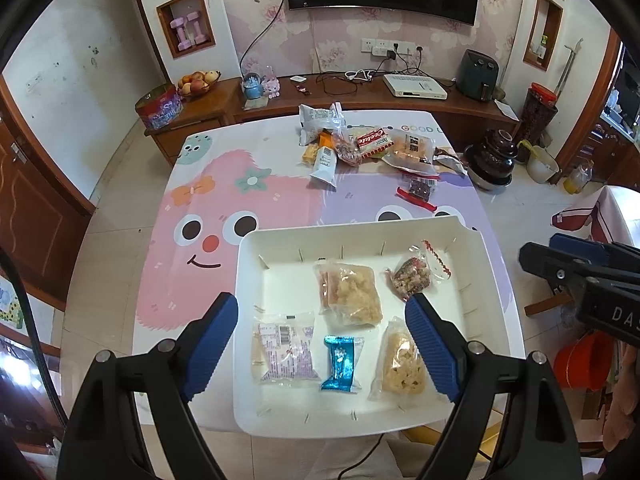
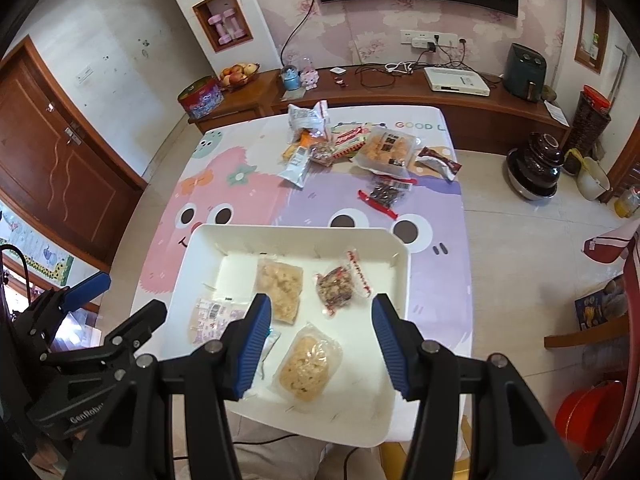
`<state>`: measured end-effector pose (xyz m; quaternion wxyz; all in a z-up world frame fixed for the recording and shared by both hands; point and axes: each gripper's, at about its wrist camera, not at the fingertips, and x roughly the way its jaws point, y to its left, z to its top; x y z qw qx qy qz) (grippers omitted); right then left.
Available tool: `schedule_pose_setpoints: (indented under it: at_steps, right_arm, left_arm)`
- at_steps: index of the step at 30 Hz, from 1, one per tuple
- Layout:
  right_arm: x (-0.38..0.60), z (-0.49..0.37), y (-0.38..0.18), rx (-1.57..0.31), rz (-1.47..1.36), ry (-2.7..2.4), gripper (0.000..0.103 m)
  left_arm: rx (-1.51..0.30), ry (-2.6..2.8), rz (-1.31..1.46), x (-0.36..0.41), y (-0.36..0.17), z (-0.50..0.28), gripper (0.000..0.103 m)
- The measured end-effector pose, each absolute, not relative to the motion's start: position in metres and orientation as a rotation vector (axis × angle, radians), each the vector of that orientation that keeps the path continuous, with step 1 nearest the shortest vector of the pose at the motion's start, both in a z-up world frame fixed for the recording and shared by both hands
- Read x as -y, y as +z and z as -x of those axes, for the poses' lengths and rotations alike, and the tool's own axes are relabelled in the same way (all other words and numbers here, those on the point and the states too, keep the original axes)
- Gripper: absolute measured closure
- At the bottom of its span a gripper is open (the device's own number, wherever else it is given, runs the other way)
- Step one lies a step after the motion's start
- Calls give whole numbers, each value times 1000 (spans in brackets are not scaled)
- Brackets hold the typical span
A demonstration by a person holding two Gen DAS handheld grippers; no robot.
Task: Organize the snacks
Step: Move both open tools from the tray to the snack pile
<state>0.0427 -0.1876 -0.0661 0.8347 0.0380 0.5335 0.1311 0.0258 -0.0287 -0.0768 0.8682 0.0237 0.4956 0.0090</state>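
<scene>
A white tray (image 1: 360, 236) sits at the near edge of the cartoon-print table. Inside lie several wrapped snacks: a pale crispy cake (image 1: 352, 294), a dark nut bar (image 1: 412, 276), a purple-printed packet (image 1: 282, 354), a blue-wrapped piece (image 1: 340, 362) and a yellow rice cake (image 1: 400, 364). My left gripper (image 1: 320, 340) hovers open above them with nothing between its pads. My right gripper (image 2: 322, 338) is also open over the tray (image 2: 288, 234), above the yellow rice cake (image 2: 308, 362), holding nothing. A heap of loose snacks (image 1: 372, 144) lies at the table's far side.
Beyond the table stand a wooden cabinet (image 1: 360, 96) with a fruit bowl, cables and a white box, and a wall television. On the floor to the right are dark pots (image 1: 494, 160); a red bucket (image 2: 592, 416) is near right. A wooden door is at left.
</scene>
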Motion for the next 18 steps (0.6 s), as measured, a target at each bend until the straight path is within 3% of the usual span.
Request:
schedule_pose_setpoints:
  at_steps: [18]
  right_arm:
    - [253, -184, -33, -1073, -17, 174, 50]
  left_arm:
    - [-1024, 5, -103, 14, -62, -205, 18]
